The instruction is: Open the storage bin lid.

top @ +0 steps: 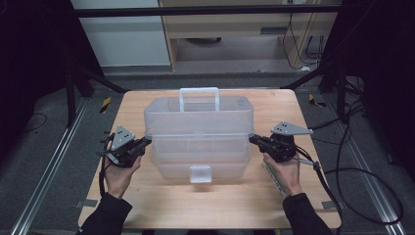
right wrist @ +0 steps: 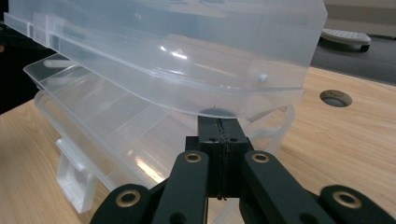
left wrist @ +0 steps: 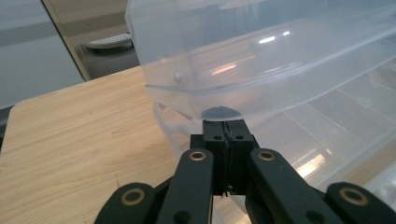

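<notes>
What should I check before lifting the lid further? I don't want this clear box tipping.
1. Left gripper under the lid edge, jaws closed: ok.
2. Right gripper likewise under the opposite edge: ok.
3. Lid raised evenly off the box base: ok, both ends look level from above.
4. Front latch released: ok, hangs free.
5. Base held down on the table: cannot tell.
6. Contents inside compartments: cannot tell.
</notes>
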Tool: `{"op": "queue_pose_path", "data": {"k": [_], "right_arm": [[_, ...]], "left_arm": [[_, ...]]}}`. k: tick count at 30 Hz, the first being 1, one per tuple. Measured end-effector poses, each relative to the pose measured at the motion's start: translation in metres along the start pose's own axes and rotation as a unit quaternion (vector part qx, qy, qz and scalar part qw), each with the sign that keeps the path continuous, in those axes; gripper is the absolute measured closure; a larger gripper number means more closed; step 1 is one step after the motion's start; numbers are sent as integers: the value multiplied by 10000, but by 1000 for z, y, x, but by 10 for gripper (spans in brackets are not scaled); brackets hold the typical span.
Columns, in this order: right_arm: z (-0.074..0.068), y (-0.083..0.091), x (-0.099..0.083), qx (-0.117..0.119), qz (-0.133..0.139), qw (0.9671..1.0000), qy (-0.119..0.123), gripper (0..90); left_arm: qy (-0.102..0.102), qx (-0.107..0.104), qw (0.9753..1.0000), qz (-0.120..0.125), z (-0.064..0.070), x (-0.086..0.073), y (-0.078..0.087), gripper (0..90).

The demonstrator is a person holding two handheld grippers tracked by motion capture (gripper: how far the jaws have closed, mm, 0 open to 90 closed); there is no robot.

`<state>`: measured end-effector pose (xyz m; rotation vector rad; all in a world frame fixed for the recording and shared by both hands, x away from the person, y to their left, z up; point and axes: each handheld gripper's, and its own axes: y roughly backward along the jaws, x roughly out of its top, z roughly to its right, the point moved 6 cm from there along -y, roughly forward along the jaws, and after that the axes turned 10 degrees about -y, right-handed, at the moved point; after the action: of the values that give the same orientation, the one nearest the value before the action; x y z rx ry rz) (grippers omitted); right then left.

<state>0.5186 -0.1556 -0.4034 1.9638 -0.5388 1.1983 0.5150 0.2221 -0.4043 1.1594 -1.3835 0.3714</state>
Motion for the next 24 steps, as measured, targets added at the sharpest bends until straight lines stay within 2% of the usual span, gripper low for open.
{"op": "queue_pose_path", "data": {"k": [4, 8, 14, 20, 24], "right_arm": [[-2, 0, 1, 25, 11, 10000, 10, 900], [-1, 1, 1, 13, 13, 10000, 40, 900], [-2, 0, 1, 12, -2, 10000, 38, 900], [-2, 0, 1, 11, -23, 10000, 45, 900], [-2, 0, 1, 17, -28, 10000, 45, 900]], "left_arm": [[-21, 132, 9999, -17, -2, -4, 3, 830], [-28, 315, 9995, -15, -5, -7, 3, 725], [-211, 505, 9985, 35, -5, -5, -2, 589], [-256, 525, 9981, 205, -5, 0, -4, 575], [-253, 494, 9982, 228, -7, 1, -5, 582]]}}
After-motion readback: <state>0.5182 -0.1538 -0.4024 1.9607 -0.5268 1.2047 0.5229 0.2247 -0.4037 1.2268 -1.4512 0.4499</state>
